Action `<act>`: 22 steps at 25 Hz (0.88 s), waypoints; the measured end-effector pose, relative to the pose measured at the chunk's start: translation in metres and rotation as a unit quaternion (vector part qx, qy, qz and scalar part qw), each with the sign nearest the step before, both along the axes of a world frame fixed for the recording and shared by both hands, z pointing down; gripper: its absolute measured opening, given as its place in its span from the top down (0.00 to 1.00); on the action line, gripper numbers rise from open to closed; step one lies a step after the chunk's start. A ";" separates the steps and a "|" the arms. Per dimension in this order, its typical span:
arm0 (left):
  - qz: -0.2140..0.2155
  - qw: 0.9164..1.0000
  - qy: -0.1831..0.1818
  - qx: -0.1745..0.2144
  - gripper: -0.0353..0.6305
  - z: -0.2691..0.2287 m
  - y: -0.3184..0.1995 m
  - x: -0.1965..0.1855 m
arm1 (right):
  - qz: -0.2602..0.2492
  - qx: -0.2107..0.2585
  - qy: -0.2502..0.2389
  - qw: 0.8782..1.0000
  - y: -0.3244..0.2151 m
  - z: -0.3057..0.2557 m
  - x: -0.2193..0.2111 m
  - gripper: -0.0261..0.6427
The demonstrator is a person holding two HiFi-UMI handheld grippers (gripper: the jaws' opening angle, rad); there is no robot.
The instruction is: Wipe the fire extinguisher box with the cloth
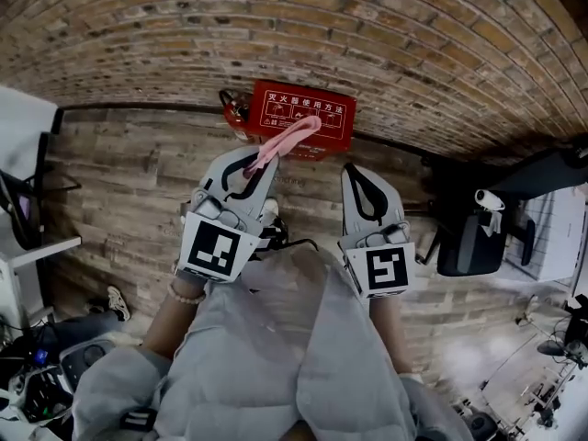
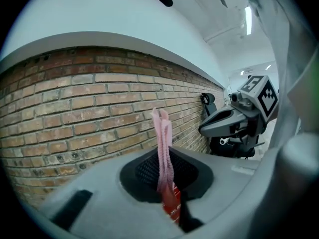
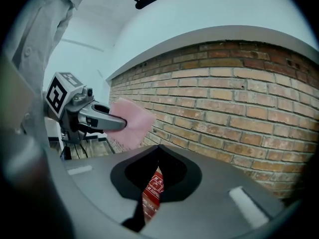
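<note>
The red fire extinguisher box (image 1: 317, 108) with white print stands on the wooden floor against the brick wall (image 1: 367, 44). My left gripper (image 1: 261, 162) is shut on a pink cloth (image 1: 287, 142), whose free end reaches over the box's front edge. In the left gripper view the cloth (image 2: 162, 138) stands up thin between the jaws, with a sliver of the red box (image 2: 171, 206) below it. My right gripper (image 1: 355, 171) hangs shut and holds nothing, just right of the box. The right gripper view shows the box (image 3: 151, 195) through the jaw slit and the cloth (image 3: 132, 123) at the left.
A black office chair (image 1: 470, 239) stands to the right near the wall. At the left are a white desk edge (image 1: 35, 251), a dark monitor (image 1: 18, 208) and a shoe (image 1: 118, 302) on the floor. Cables and gear lie at the bottom left.
</note>
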State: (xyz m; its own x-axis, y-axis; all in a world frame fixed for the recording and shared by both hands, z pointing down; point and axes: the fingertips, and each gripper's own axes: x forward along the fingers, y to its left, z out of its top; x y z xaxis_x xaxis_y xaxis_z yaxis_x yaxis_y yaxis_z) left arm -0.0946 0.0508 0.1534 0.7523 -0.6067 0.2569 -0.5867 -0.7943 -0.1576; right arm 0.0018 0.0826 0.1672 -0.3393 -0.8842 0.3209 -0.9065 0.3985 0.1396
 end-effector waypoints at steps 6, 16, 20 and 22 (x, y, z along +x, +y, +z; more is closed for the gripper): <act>0.008 1.000 -0.002 -0.020 0.93 0.011 -0.023 0.006 | 0.008 0.000 -0.010 1.000 -0.023 0.004 0.003 0.95; 0.006 0.999 -0.014 -0.044 0.93 0.026 -0.036 0.029 | 0.014 -0.018 -0.022 1.000 -0.031 0.020 0.032 0.95; 0.008 0.999 -0.026 -0.045 0.93 0.031 -0.036 0.040 | 0.002 -0.034 -0.022 0.999 -0.032 0.031 0.042 0.95; 0.012 0.998 -0.032 -0.047 0.93 0.035 -0.037 0.046 | -0.002 -0.039 -0.025 0.999 -0.035 0.036 0.045 0.95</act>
State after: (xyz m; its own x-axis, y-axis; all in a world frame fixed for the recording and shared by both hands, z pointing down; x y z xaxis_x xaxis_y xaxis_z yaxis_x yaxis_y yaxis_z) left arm -0.0484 0.0143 0.1886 0.7460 -0.5601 0.3603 -0.5591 -0.8207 -0.1182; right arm 0.0472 0.0475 0.2027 -0.3606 -0.8559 0.3707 -0.9096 0.4107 0.0634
